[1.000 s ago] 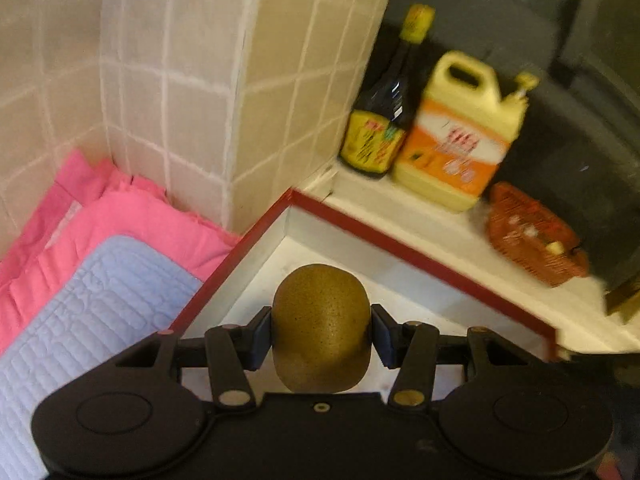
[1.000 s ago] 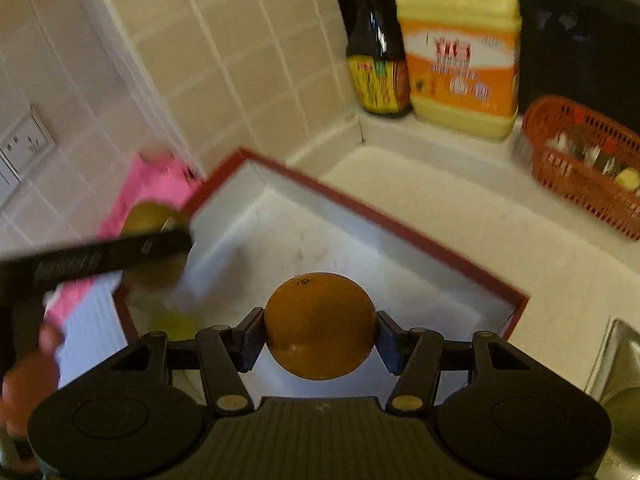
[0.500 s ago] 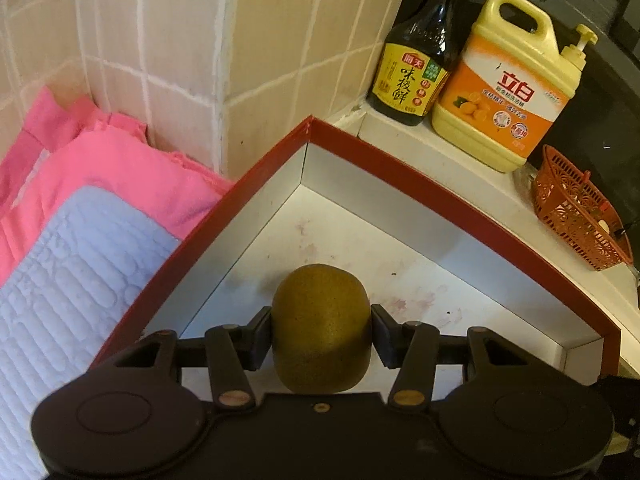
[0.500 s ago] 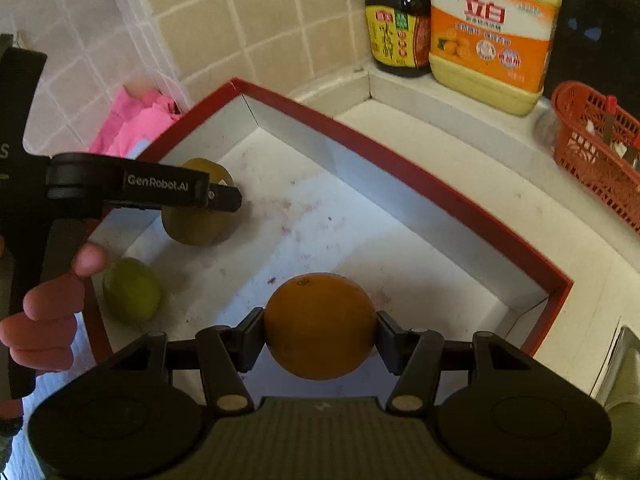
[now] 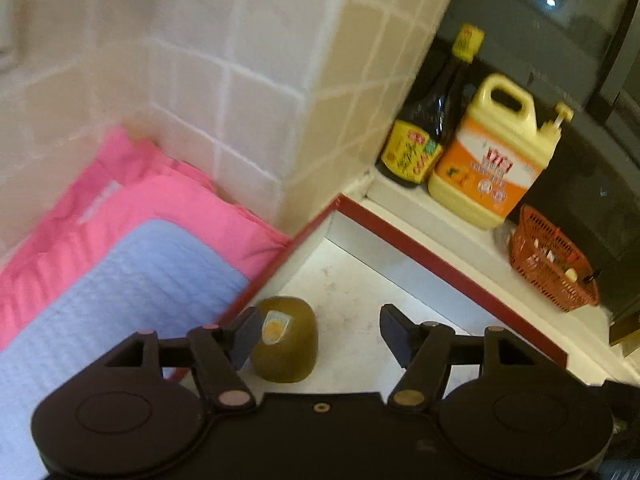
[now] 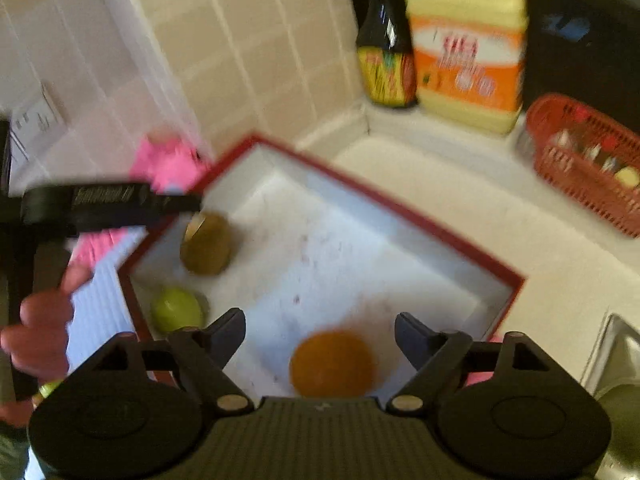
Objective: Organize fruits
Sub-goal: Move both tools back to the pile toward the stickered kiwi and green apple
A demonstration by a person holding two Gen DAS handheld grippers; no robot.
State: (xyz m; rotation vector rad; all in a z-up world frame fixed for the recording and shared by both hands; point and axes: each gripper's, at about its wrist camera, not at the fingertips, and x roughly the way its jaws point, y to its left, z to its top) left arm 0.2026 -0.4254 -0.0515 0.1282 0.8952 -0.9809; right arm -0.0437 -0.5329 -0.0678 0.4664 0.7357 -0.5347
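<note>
A brown kiwi (image 5: 286, 340) with a small sticker lies in the red-rimmed white box (image 5: 448, 268), near its left wall. My left gripper (image 5: 318, 334) hovers above it, jaws opening, with its pads clear of the fruit. In the right wrist view the same kiwi (image 6: 206, 244) rests on the floor of the box (image 6: 404, 208), with a green fruit (image 6: 176, 310) closer to me. An orange (image 6: 332, 364) lies on the box floor below my right gripper (image 6: 320, 336), whose jaws are opening and not touching it. The left gripper's black finger (image 6: 112, 204) reaches in from the left, held by a hand (image 6: 40, 328).
A dark sauce bottle (image 5: 432, 120), a yellow detergent jug (image 5: 496, 156) and a red mesh basket (image 5: 552, 260) stand on the white counter behind the box. Pink and pale blue cloths (image 5: 132, 252) lie left of it against the tiled wall. A steel sink edge (image 6: 616, 360) shows at the right.
Both grippers opened and let go of their fruits: the kiwi and the orange now lie on the box floor. Both grippers lifted slightly away.
</note>
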